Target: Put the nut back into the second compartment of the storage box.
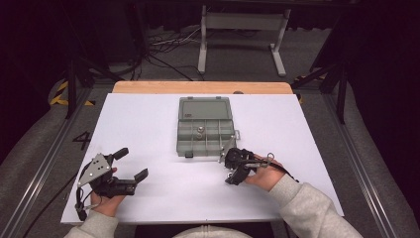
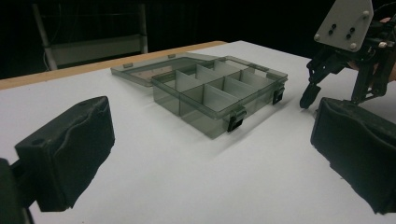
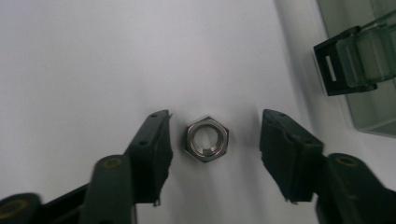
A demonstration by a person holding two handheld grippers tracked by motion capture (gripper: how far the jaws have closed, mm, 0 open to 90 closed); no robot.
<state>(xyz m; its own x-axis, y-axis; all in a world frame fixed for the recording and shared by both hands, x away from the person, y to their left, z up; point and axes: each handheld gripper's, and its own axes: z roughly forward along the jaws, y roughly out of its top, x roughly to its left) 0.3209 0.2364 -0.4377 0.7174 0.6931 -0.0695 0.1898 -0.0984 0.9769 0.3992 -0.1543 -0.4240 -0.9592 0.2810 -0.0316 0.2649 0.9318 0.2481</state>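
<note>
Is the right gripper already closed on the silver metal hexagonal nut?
No, the right gripper is open: the silver metal hexagonal nut lies on the white table between its black jaws, with a gap on each side.

Table (image 1: 148,124) brightly lit from above, dark bkgd, soft shadows, high view slightly soft, closeups w/ blurred edges

I see light grey sleeves behind both claws. My left claw (image 1: 130,164) is black with thick padded jaws, a grey three-cornered plate with dark screws on top and a cable trailing behind. My right claw (image 3: 214,156) has slimmer black jaws with brass-coloured pivot screws.
</note>
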